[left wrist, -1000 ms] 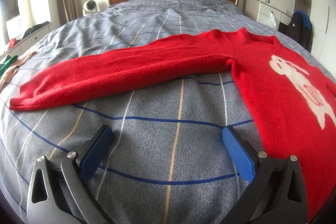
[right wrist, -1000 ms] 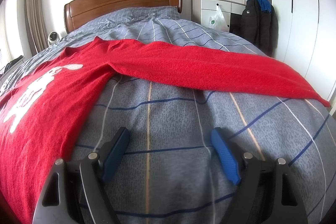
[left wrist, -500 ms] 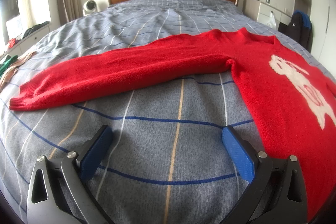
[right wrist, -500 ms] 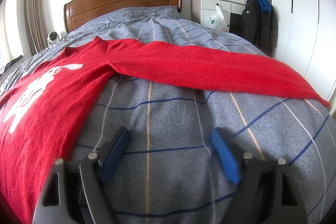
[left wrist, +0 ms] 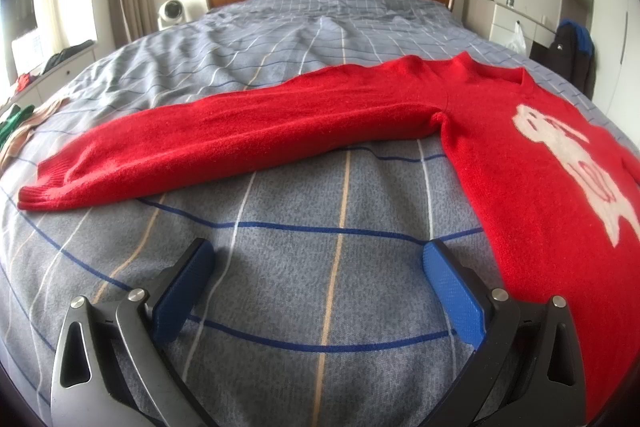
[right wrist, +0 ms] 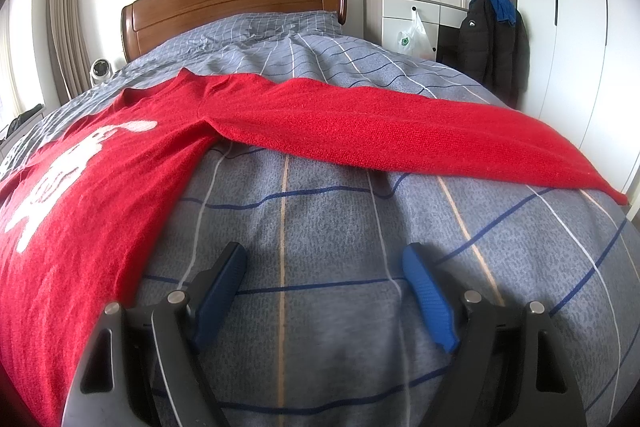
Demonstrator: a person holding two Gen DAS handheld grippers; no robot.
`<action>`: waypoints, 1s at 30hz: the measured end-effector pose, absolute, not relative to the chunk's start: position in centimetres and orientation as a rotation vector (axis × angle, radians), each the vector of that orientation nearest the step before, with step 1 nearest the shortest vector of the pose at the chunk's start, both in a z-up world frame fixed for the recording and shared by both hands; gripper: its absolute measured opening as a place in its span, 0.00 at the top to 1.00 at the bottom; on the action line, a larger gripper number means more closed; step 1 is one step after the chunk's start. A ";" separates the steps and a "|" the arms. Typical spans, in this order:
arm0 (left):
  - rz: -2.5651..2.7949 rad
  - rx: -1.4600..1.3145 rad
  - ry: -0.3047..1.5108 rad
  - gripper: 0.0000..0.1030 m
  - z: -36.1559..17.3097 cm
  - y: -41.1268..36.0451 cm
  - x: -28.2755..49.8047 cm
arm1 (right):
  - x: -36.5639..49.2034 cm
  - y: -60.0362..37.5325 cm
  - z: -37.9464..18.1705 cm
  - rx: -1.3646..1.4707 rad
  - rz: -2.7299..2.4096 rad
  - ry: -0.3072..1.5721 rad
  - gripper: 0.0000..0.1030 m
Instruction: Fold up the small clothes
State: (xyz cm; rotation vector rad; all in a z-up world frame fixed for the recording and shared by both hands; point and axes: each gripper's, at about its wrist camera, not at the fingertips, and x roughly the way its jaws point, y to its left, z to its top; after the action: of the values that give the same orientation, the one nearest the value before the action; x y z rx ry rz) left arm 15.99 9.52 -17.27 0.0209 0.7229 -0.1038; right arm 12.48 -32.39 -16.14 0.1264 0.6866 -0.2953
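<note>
A red knitted sweater with a white figure on its chest point(left wrist: 520, 163) lies flat on a grey checked bedspread point(left wrist: 320, 267), both long sleeves stretched outward. Each view cuts off part of its body, so the white figure is hard to identify. The left gripper point(left wrist: 316, 267) and right gripper point(right wrist: 324, 271) hover over bare bedspread beside the sweater, blue-padded jaws wide apart, holding nothing.
</note>
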 end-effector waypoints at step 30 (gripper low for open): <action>-0.104 0.018 0.723 0.00 -17.3 9.5 15.9 | 12.3 -32.0 -16.1 0.101 -0.325 0.690 0.19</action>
State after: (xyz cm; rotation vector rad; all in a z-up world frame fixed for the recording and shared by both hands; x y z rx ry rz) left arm 15.92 9.48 -17.32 0.0179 0.7231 -0.1045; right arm 12.33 -31.99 -16.06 0.1011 0.6900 -0.3255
